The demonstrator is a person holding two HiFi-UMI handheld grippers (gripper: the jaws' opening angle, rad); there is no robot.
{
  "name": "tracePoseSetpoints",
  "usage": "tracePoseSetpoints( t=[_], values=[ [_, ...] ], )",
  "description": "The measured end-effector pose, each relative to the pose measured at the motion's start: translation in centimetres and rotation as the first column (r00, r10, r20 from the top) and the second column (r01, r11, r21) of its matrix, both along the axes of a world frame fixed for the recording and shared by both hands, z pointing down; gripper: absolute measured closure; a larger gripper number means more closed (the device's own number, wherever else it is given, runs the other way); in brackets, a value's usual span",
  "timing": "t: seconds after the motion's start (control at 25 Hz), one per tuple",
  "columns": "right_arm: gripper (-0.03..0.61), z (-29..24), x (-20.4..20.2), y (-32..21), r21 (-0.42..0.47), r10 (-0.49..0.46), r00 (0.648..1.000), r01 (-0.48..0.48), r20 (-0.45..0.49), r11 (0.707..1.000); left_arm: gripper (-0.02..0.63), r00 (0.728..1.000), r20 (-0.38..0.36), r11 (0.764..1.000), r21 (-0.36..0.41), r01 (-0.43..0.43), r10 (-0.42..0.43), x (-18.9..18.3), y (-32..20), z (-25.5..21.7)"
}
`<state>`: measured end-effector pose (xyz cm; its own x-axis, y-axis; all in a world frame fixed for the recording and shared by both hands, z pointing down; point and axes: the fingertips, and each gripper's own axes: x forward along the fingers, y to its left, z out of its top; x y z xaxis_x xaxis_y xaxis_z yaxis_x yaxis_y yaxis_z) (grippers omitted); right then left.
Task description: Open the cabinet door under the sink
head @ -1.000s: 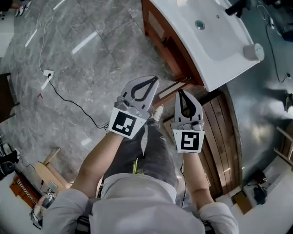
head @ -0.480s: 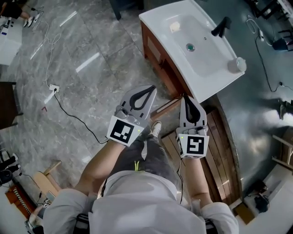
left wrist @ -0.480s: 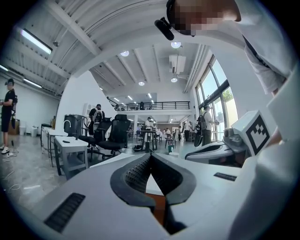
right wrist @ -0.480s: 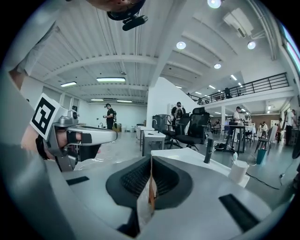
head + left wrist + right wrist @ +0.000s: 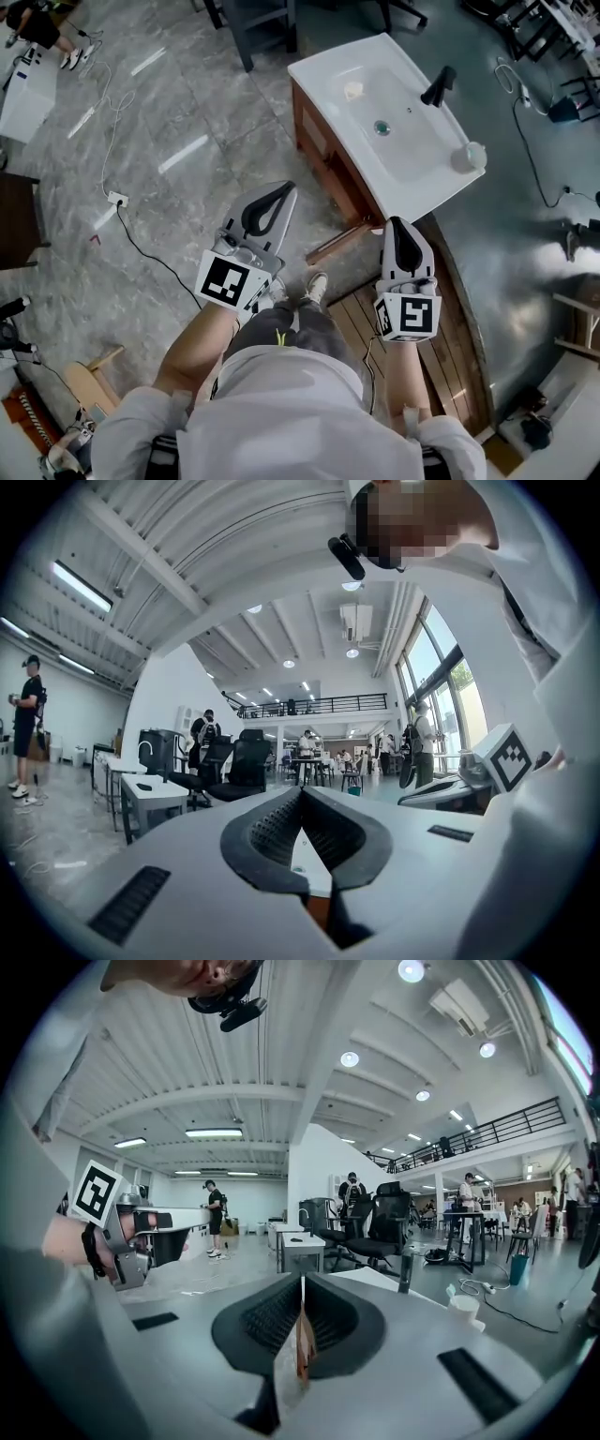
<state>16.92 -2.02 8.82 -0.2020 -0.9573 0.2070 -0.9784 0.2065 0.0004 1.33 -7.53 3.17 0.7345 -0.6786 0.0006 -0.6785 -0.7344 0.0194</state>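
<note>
Head view: cable point(image 5: 147, 245) left of cabinet point(image 5: 323, 152)

The sink point(image 5: 412, 141) sits on the cabinet point(image 5: 317, 133) ahead of me and a little to the right, with the faucet point(image 5: 437, 86) at its far side. The cabinet door point(image 5: 342, 242) juts out from the cabinet's near corner, between my left tool point(image 5: 284, 189) and my right tool point(image 5: 397, 223). A platform point(image 5: 450, 319) lies beneath the right tool. A cable point(image 5: 127, 217) trails over the floor point(image 5: 187, 84) at my left.

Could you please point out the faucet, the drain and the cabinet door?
faucet point(image 5: 438, 86), head view: its body
drain point(image 5: 381, 127), head view: its centre
cabinet door point(image 5: 342, 242), head view: its top edge
</note>
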Motion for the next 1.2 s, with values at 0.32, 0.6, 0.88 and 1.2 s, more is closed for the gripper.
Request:
tracePoseSetpoints(
  t=[0.32, 0.6, 0.88, 1.2],
  values=[
    [0.538, -4.8, 2.5, 0.5, 0.059, 0.031, 0.999, -0.032, 0.013, 0.998, 0.599, 0.999, -0.018, 0.998, 0.039, 0.043, -0.042, -2.4, 1.1, -4.6],
    [0.538, -7.8, 3.4, 0.9, 0.092, 0.021, 1.0, -0.023, 0.022, 0.996, 0.6, 0.994, -0.025, 0.991, 0.074, 0.107, -0.106, -4.7, 2.3, -7.2],
    [0.538, -8.5, 3.4, 0.9, 0.096, -0.01, 1.0, 0.008, 0.021, 0.995, 0.6, 0.986, -0.032, 0.984, 0.073, 0.163, -0.161, -5.9, 3.3, -7.6],
    [0.538, -9.8, 1.4, 0.0, 0.123, -0.056, 0.998, 0.053, 0.021, 0.991, 0.6, 0.988, -0.034, 0.984, 0.089, 0.152, -0.15, -5.5, 3.3, -8.4]
  ],
)
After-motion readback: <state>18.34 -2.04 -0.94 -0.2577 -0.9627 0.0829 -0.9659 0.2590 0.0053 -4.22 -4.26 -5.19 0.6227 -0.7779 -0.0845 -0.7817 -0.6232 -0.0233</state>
